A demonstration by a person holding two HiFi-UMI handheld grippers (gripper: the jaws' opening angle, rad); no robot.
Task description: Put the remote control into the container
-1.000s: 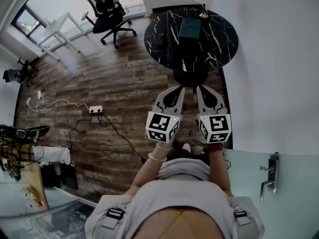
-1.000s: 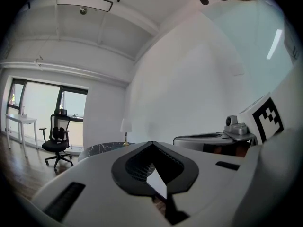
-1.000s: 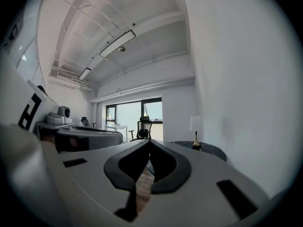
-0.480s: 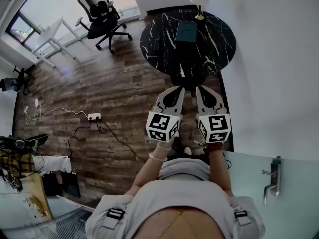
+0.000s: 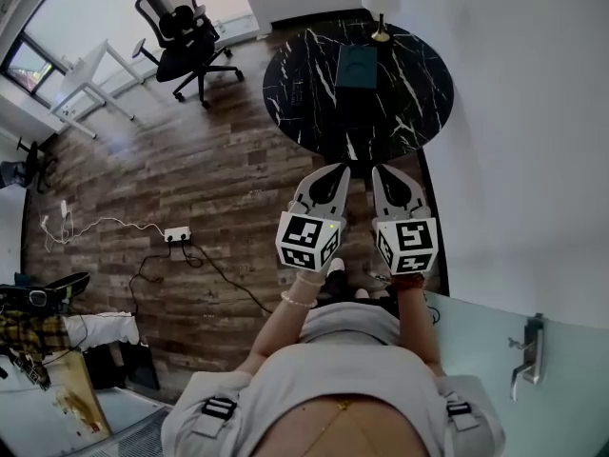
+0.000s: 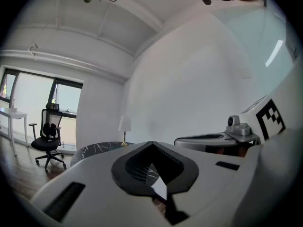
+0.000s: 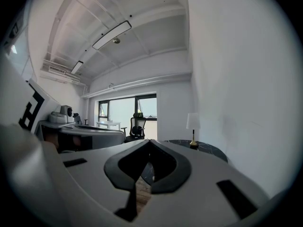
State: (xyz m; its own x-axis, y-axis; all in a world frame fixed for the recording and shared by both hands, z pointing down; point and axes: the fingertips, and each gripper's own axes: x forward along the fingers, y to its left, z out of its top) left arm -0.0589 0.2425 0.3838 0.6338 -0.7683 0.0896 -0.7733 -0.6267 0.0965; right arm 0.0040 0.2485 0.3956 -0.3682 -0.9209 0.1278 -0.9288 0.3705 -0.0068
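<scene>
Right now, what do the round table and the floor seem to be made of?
The table looks like polished black marble or a marble-look slab: white veins, light sheen. The floor looks like wood or wood-look planks: streaked brown boards with seams, fairly matte.

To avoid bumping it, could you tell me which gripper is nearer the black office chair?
Left. The left gripper is toward the office chair, though far from it; the right gripper is farther over, by the wall.
</scene>
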